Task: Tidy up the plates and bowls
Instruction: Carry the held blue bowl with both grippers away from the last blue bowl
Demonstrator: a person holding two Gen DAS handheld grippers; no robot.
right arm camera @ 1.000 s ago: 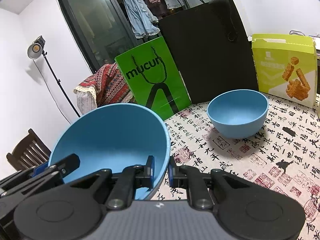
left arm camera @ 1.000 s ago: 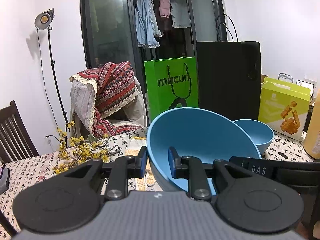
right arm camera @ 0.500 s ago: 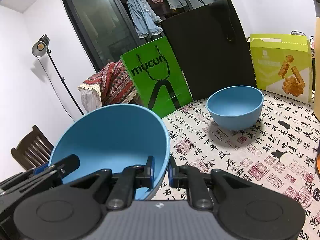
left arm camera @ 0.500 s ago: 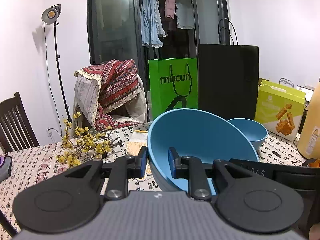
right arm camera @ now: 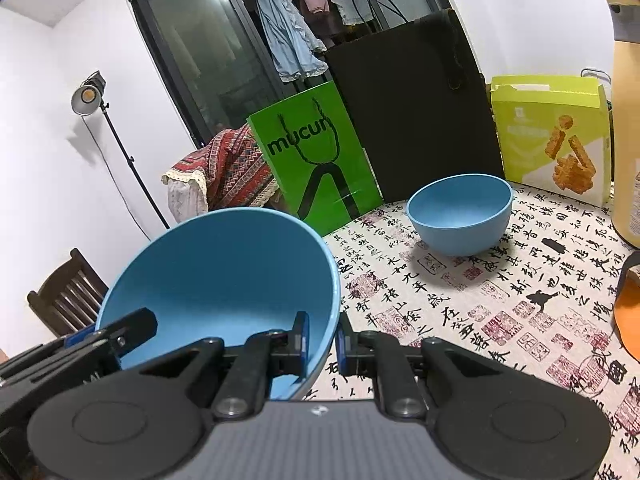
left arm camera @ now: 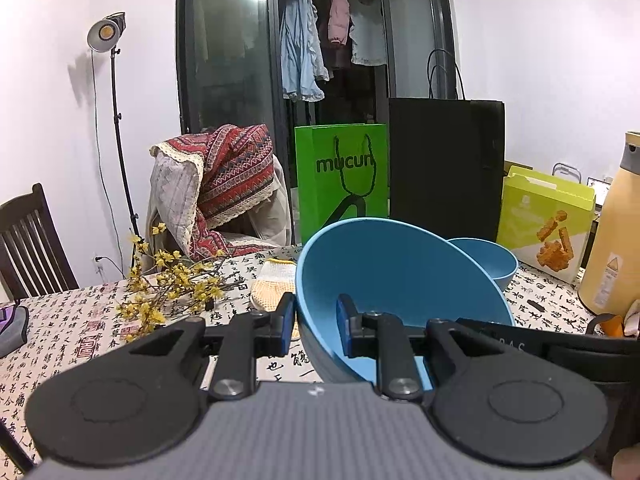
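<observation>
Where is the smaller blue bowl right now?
In the right wrist view, the smaller blue bowl stands on the table, right of centre, before the black paper bag and beside the green snack box.

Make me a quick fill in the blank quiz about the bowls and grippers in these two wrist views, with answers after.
1. The large blue bowl is gripped on its rim by ____ grippers.
2. The small blue bowl stands on the table in front of the ____ paper bag.
3. The word printed on the green bag is ____.
4. The right gripper pinches the bowl's ____.

Answers: two; black; mucun; rim
</observation>
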